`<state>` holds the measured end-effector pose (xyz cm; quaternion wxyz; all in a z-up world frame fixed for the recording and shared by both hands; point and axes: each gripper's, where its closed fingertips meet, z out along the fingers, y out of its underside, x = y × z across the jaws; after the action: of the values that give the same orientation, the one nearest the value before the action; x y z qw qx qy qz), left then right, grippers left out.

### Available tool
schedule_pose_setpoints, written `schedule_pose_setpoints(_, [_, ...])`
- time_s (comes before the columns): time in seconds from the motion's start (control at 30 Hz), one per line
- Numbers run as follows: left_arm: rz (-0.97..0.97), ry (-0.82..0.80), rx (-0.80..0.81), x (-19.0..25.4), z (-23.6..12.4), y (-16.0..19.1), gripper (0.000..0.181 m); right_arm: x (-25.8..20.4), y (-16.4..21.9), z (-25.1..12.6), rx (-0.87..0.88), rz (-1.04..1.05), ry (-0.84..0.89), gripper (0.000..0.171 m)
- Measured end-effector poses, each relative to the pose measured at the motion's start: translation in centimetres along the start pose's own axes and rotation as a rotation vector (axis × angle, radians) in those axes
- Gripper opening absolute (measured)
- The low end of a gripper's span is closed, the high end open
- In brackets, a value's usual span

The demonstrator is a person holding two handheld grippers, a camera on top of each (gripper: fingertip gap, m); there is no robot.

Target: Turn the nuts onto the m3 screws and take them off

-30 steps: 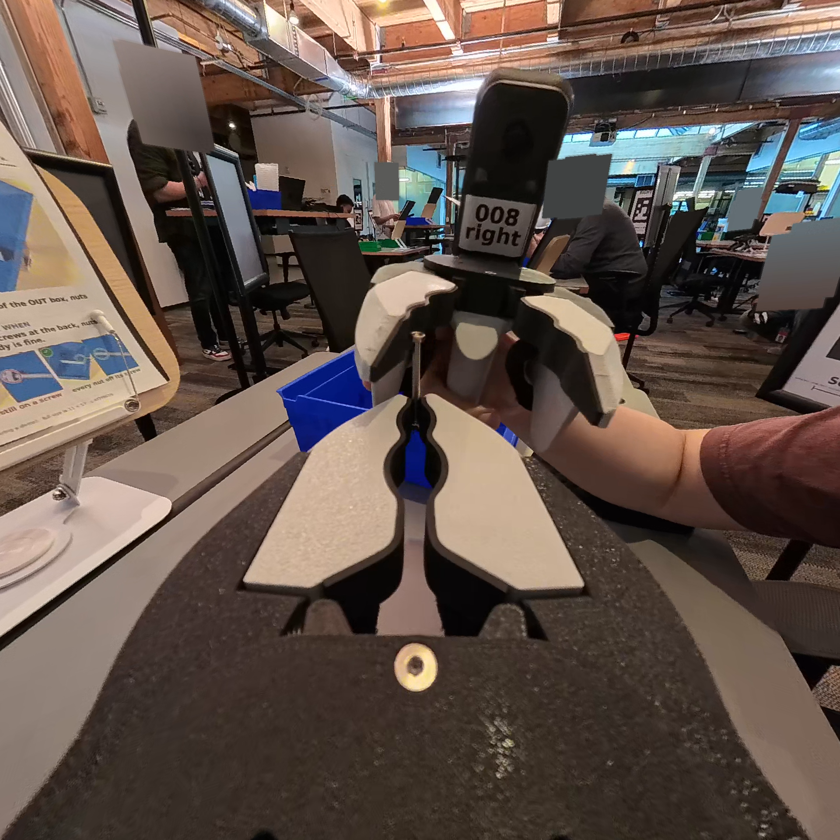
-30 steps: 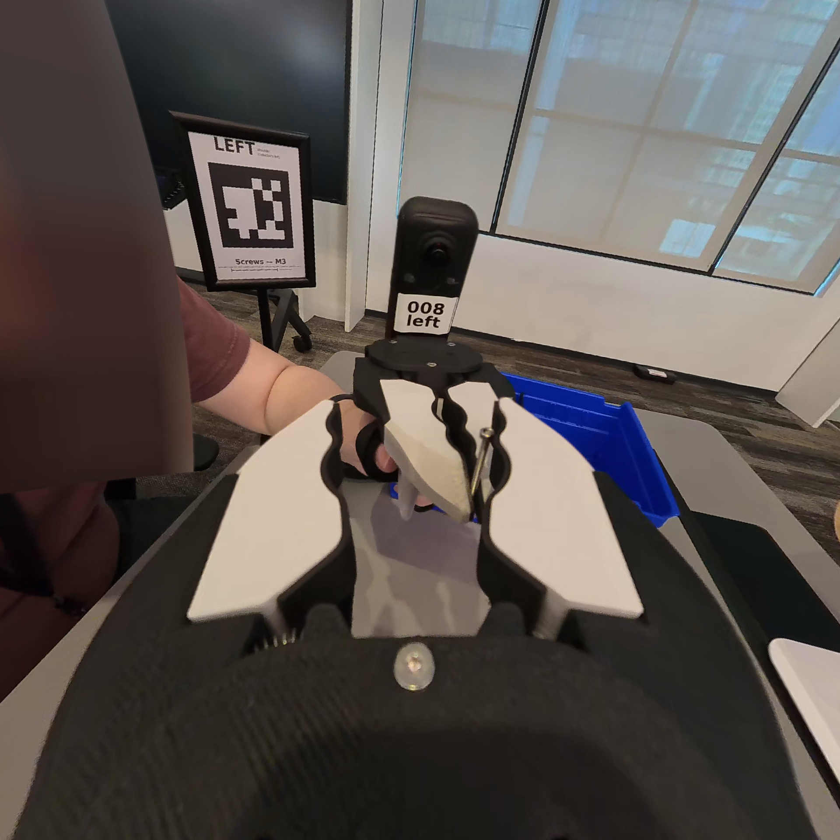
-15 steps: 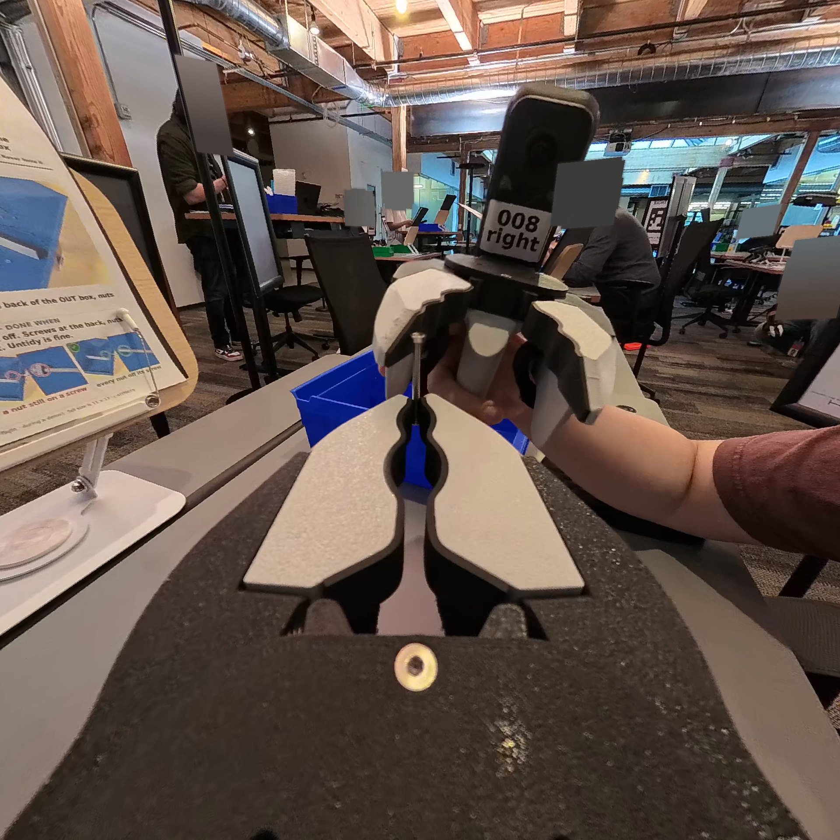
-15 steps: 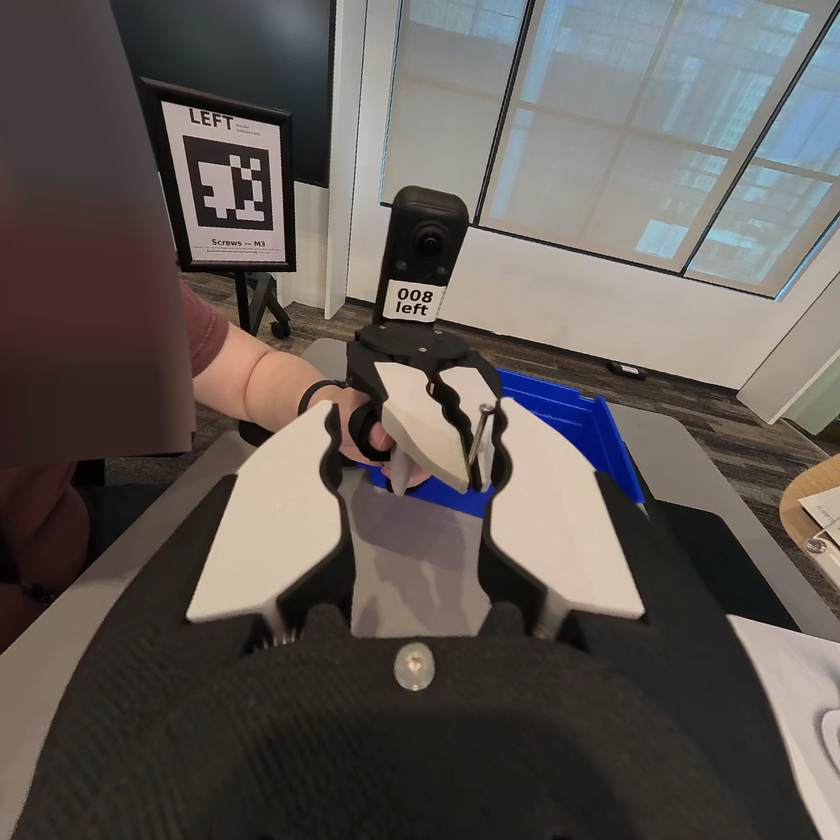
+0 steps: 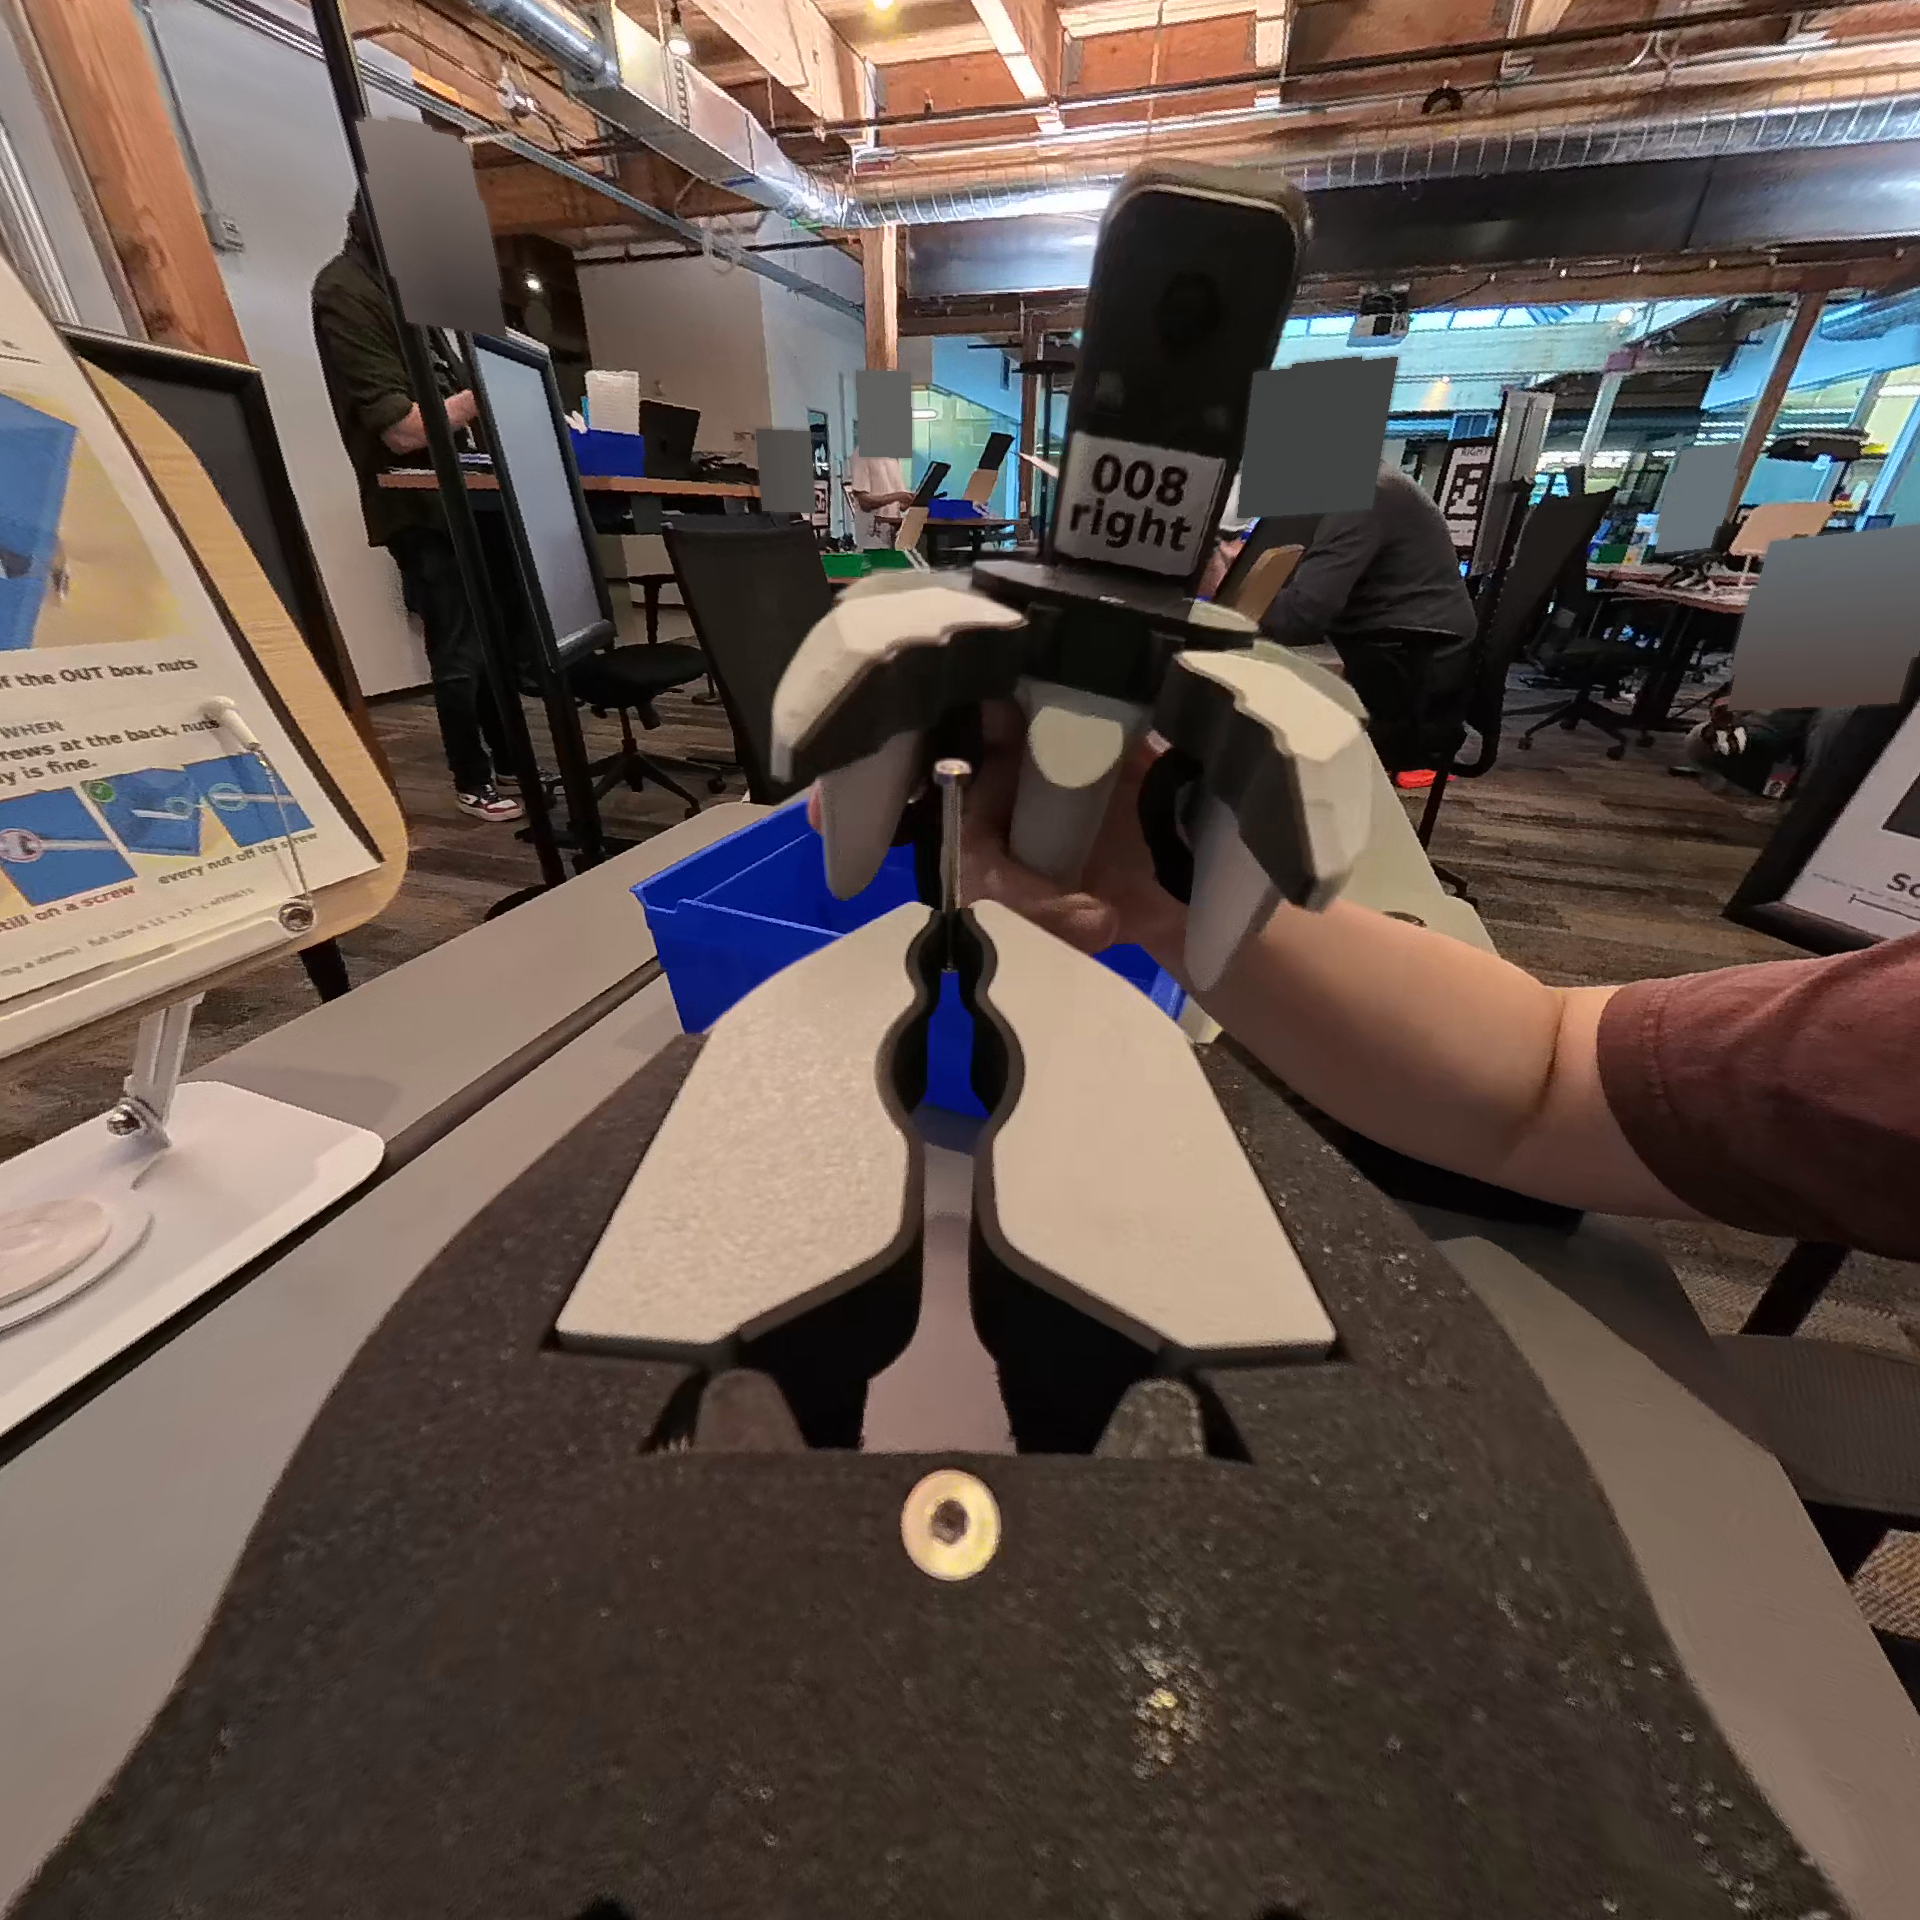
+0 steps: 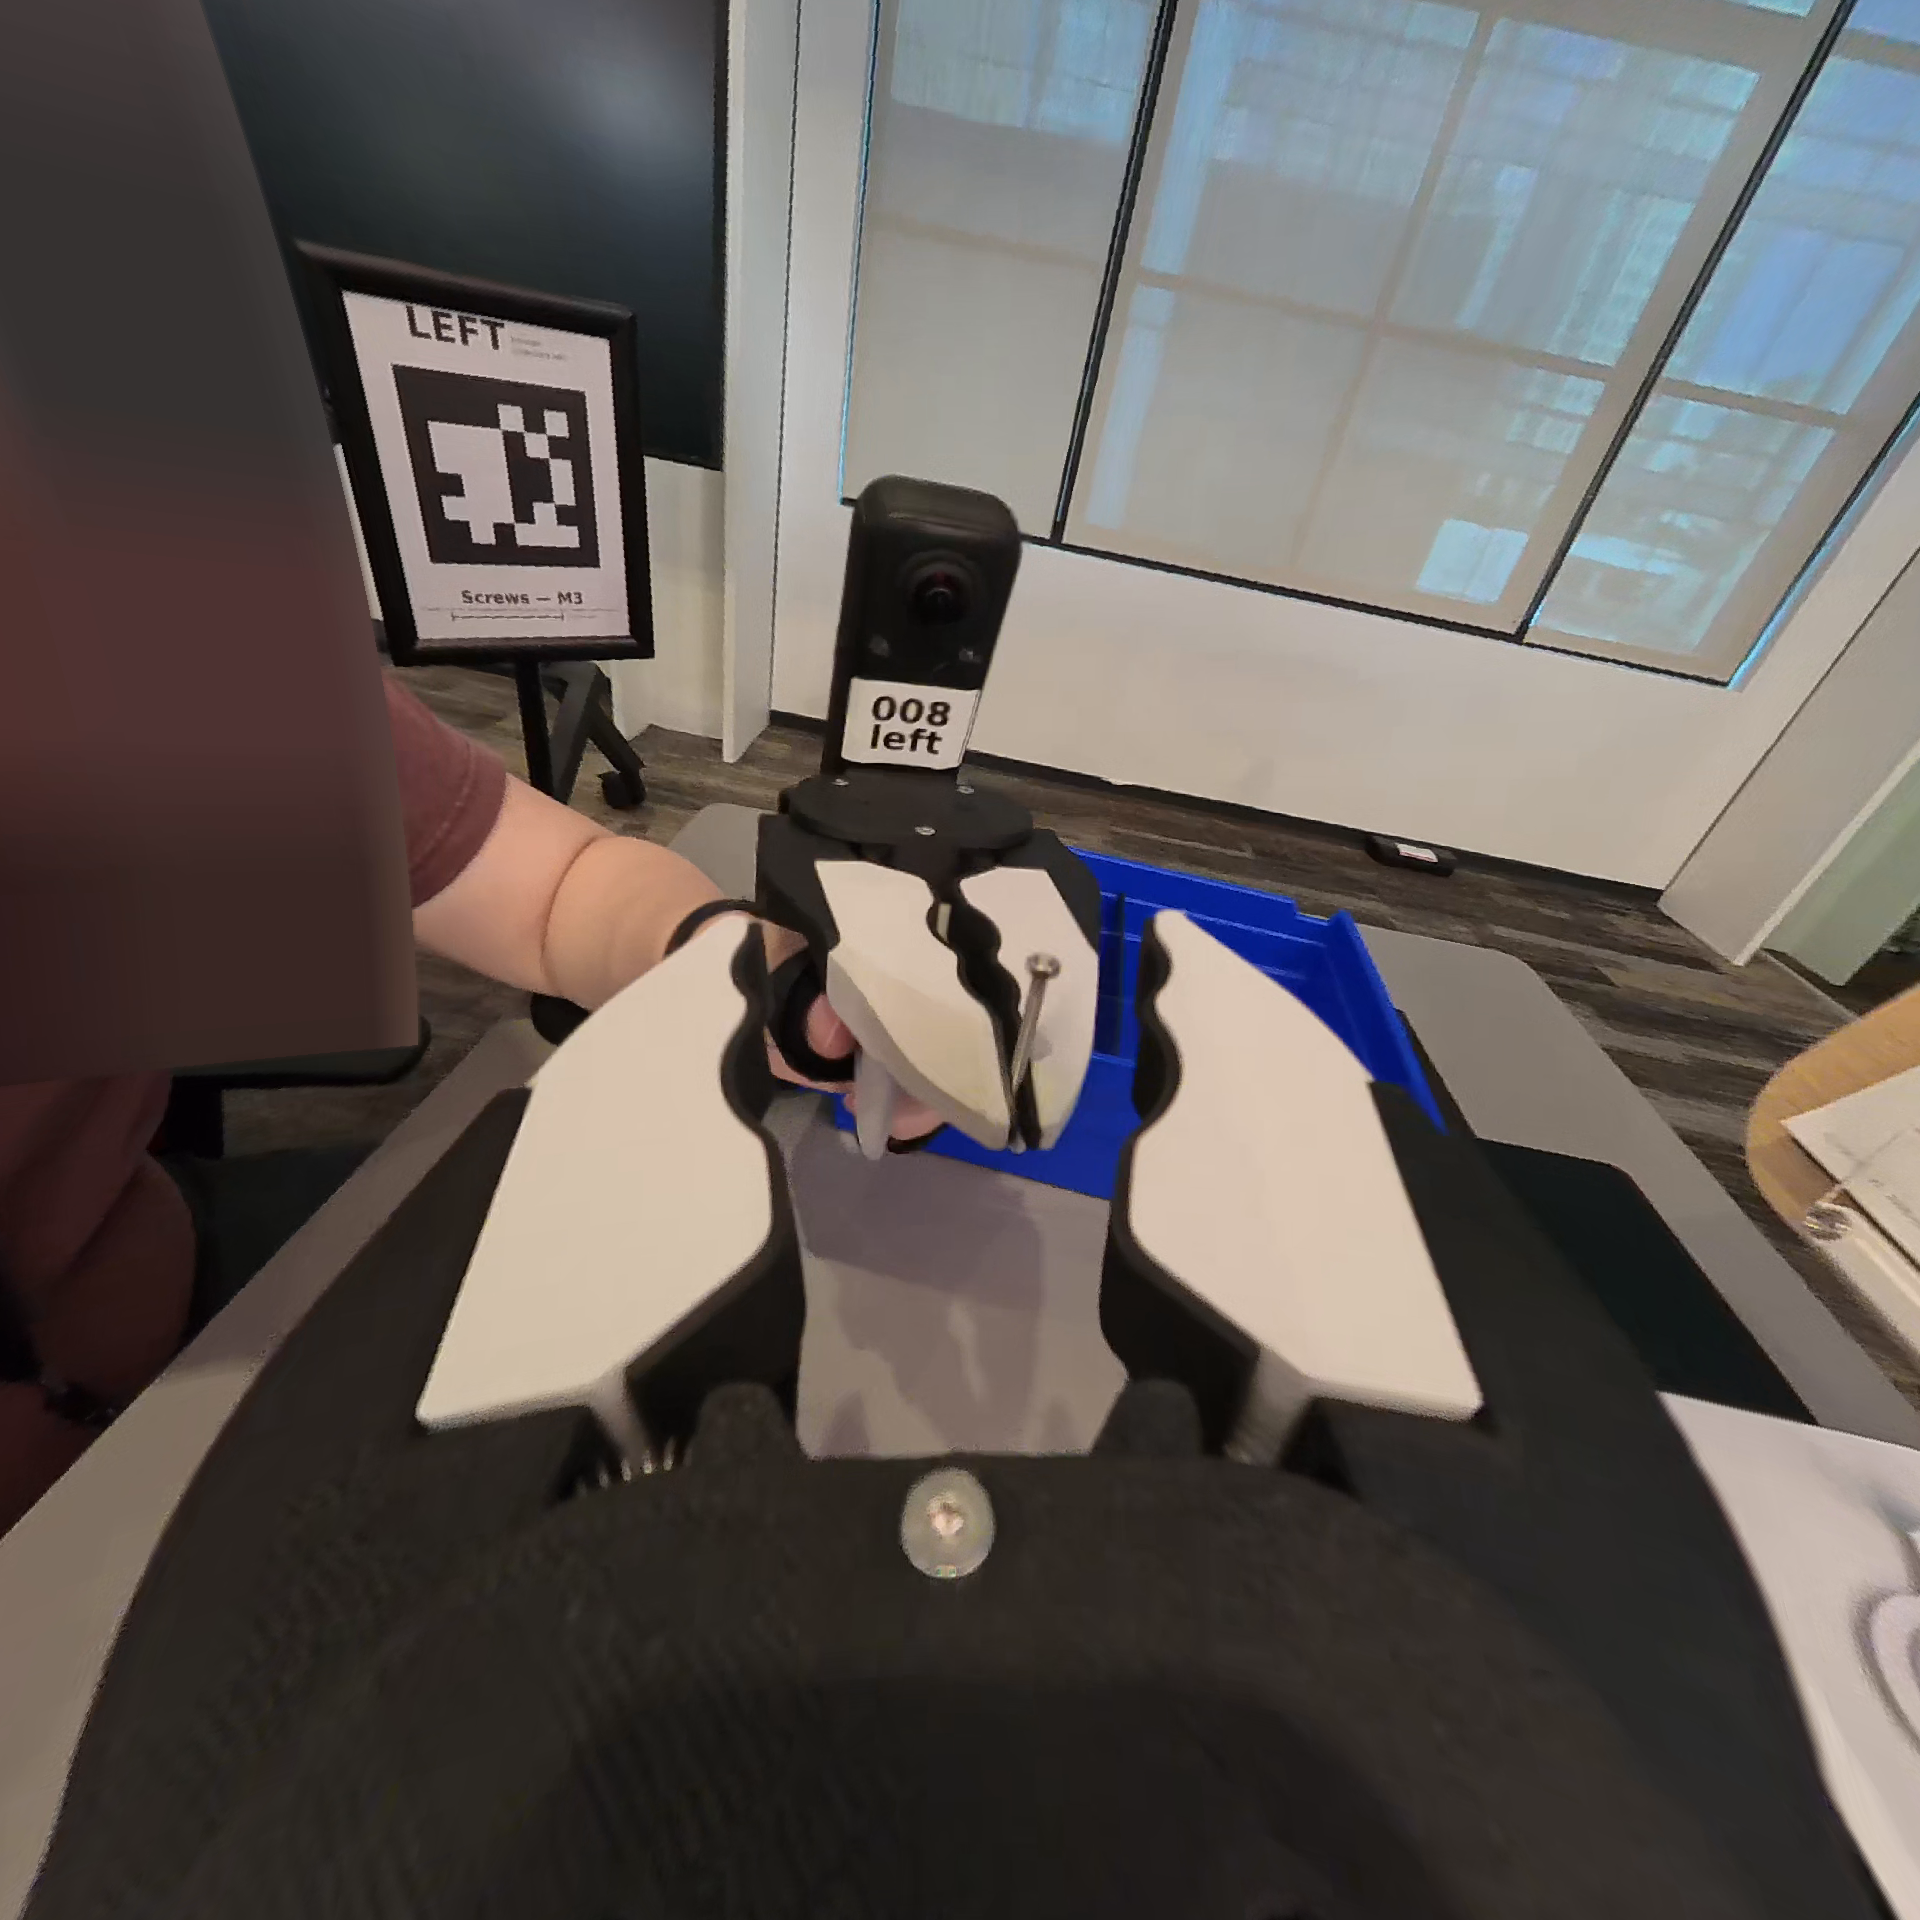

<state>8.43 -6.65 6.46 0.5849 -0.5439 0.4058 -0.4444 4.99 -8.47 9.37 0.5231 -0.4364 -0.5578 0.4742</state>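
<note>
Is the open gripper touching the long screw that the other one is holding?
Apart. In the right wrist view the right gripper stands wide open, and the screw, pinched by the left gripper, sits between its fingers with clear gaps on both sides.

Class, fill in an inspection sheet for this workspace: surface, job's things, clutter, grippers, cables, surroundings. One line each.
Surface: grey table, mostly bare.
Job's things: one screw, head up, upright; no nut seen on it; blue bin behind.
Clutter: instruction card on a white stand at the table's edge.
Grippers: left gripper shut on the screw's lower end; right gripper open, fingers either side of the left one, holding nothing.
Cables: nothing seen.
Surroundings: framed marker sign, large windows, office chairs and people at desks.
</note>
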Motion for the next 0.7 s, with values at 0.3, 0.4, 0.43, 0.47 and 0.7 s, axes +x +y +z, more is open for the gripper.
schedule_pose_setpoints(0.3, [0.008, -0.040, -0.004, -0.8, -0.3, -0.1, 0.002, -1.1, 1.0, 1.3, -0.053, -0.031, -0.033, 0.080])
schedule_pose_setpoints(0.4, [-0.005, -0.069, 0.010, -1.5, -0.7, -0.4, 0.002, -0.7, 0.9, 0.5, -0.053, -0.038, -0.021, 0.078])
schedule_pose_setpoints(0.43, [-0.016, -0.072, 0.015, -1.7, -0.8, -0.5, 0.002, -0.6, 0.8, 0.2, -0.051, -0.037, -0.020, 0.078])
schedule_pose_setpoints(0.47, [-0.027, -0.076, 0.021, -1.9, -0.9, -0.6, 0.001, -0.5, 0.7, 0.0, -0.050, -0.037, -0.018, 0.077])
schedule_pose_setpoints(0.7, [-0.021, 0.001, -0.001, 0.0, 0.0, 0.1, 0.002, 0.1, 0.3, 1.1, 0.022, 0.029, 0.017, 0.082])
